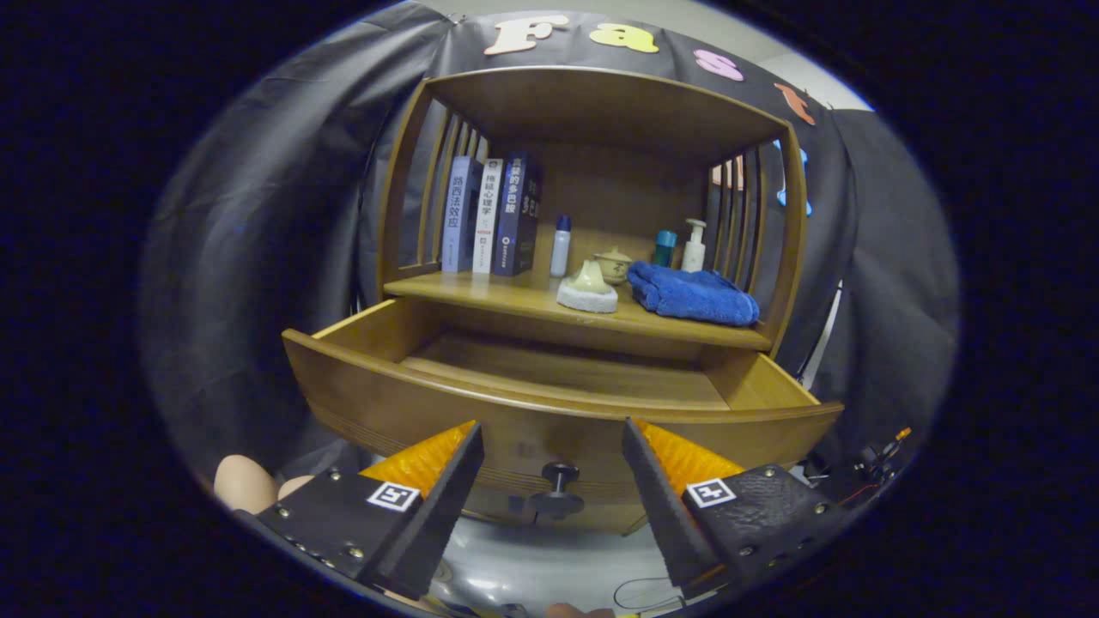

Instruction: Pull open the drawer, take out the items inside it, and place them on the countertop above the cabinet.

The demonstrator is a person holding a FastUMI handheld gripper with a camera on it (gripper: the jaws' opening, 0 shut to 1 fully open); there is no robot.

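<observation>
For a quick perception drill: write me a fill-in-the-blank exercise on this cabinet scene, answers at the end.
1. The drawer is pulled ____.
2. The blue towel lies on the ____ above the drawer.
3. The gripper fingers stand ____, with the drawer knob between them.
4. Three ____ stand upright left of the small bottle.

Answers: open; countertop; open; books

Black wrinkled cloth wall [283, 172] encloses the booth behind and beside a warm brown wooden cabinet with slatted sides [601, 112]. A strip of pale grey wall [713, 17] shows above the cloth. Glossy grey floor [549, 566] lies below the cabinet, reflecting light. Loose dark wiring [867, 468] sits beside the cabinet.
</observation>
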